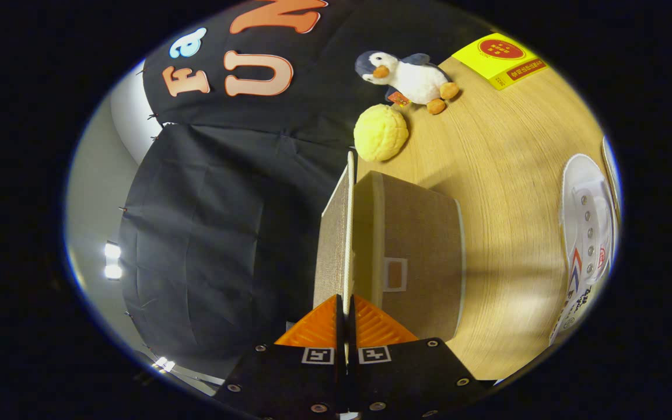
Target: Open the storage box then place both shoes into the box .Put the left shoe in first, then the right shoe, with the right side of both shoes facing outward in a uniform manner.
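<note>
Orange ribbed gripper (346, 309) fingers are pinched onto the thin white-edged lid (347, 233) of the beige fabric storage box (415, 245), which blocks centre frame. Bare wooden tabletop (505, 175) lies open right of the box. Obstacles: white lace-up sneaker (587, 233) at far right; yellow bumpy ball (380, 132), plush penguin (409, 76) and flat yellow packet (499, 58) toward upper right.

Black cloth (207, 233) hangs as the booth's wall, creased and pinned along its edges. Beside it a pale grey wall (88, 192) carries bright lamps (112, 260). A light wooden table (517, 175) meets the cloth.
</note>
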`<state>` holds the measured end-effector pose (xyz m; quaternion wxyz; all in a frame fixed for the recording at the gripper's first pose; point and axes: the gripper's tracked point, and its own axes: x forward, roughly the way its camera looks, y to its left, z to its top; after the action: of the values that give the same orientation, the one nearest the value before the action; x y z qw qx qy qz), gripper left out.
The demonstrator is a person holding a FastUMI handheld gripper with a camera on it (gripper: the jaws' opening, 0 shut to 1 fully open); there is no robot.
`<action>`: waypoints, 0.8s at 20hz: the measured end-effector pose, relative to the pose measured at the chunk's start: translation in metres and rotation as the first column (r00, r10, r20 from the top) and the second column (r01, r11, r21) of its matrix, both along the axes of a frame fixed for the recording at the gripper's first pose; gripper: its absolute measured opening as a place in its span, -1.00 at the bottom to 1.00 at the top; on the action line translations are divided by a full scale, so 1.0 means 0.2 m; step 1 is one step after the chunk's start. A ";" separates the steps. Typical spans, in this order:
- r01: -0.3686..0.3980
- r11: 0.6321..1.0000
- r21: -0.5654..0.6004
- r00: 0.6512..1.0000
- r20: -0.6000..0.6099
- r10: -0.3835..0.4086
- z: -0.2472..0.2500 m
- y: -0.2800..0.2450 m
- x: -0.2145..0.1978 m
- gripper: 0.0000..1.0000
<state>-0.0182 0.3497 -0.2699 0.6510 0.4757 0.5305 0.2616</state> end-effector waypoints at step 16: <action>-0.187 0.981 -0.059 0.956 0.220 0.196 0.60 0.84 0.25 -0.90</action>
<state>0.0317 0.5172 -0.1498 0.6873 0.3772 0.5017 0.3656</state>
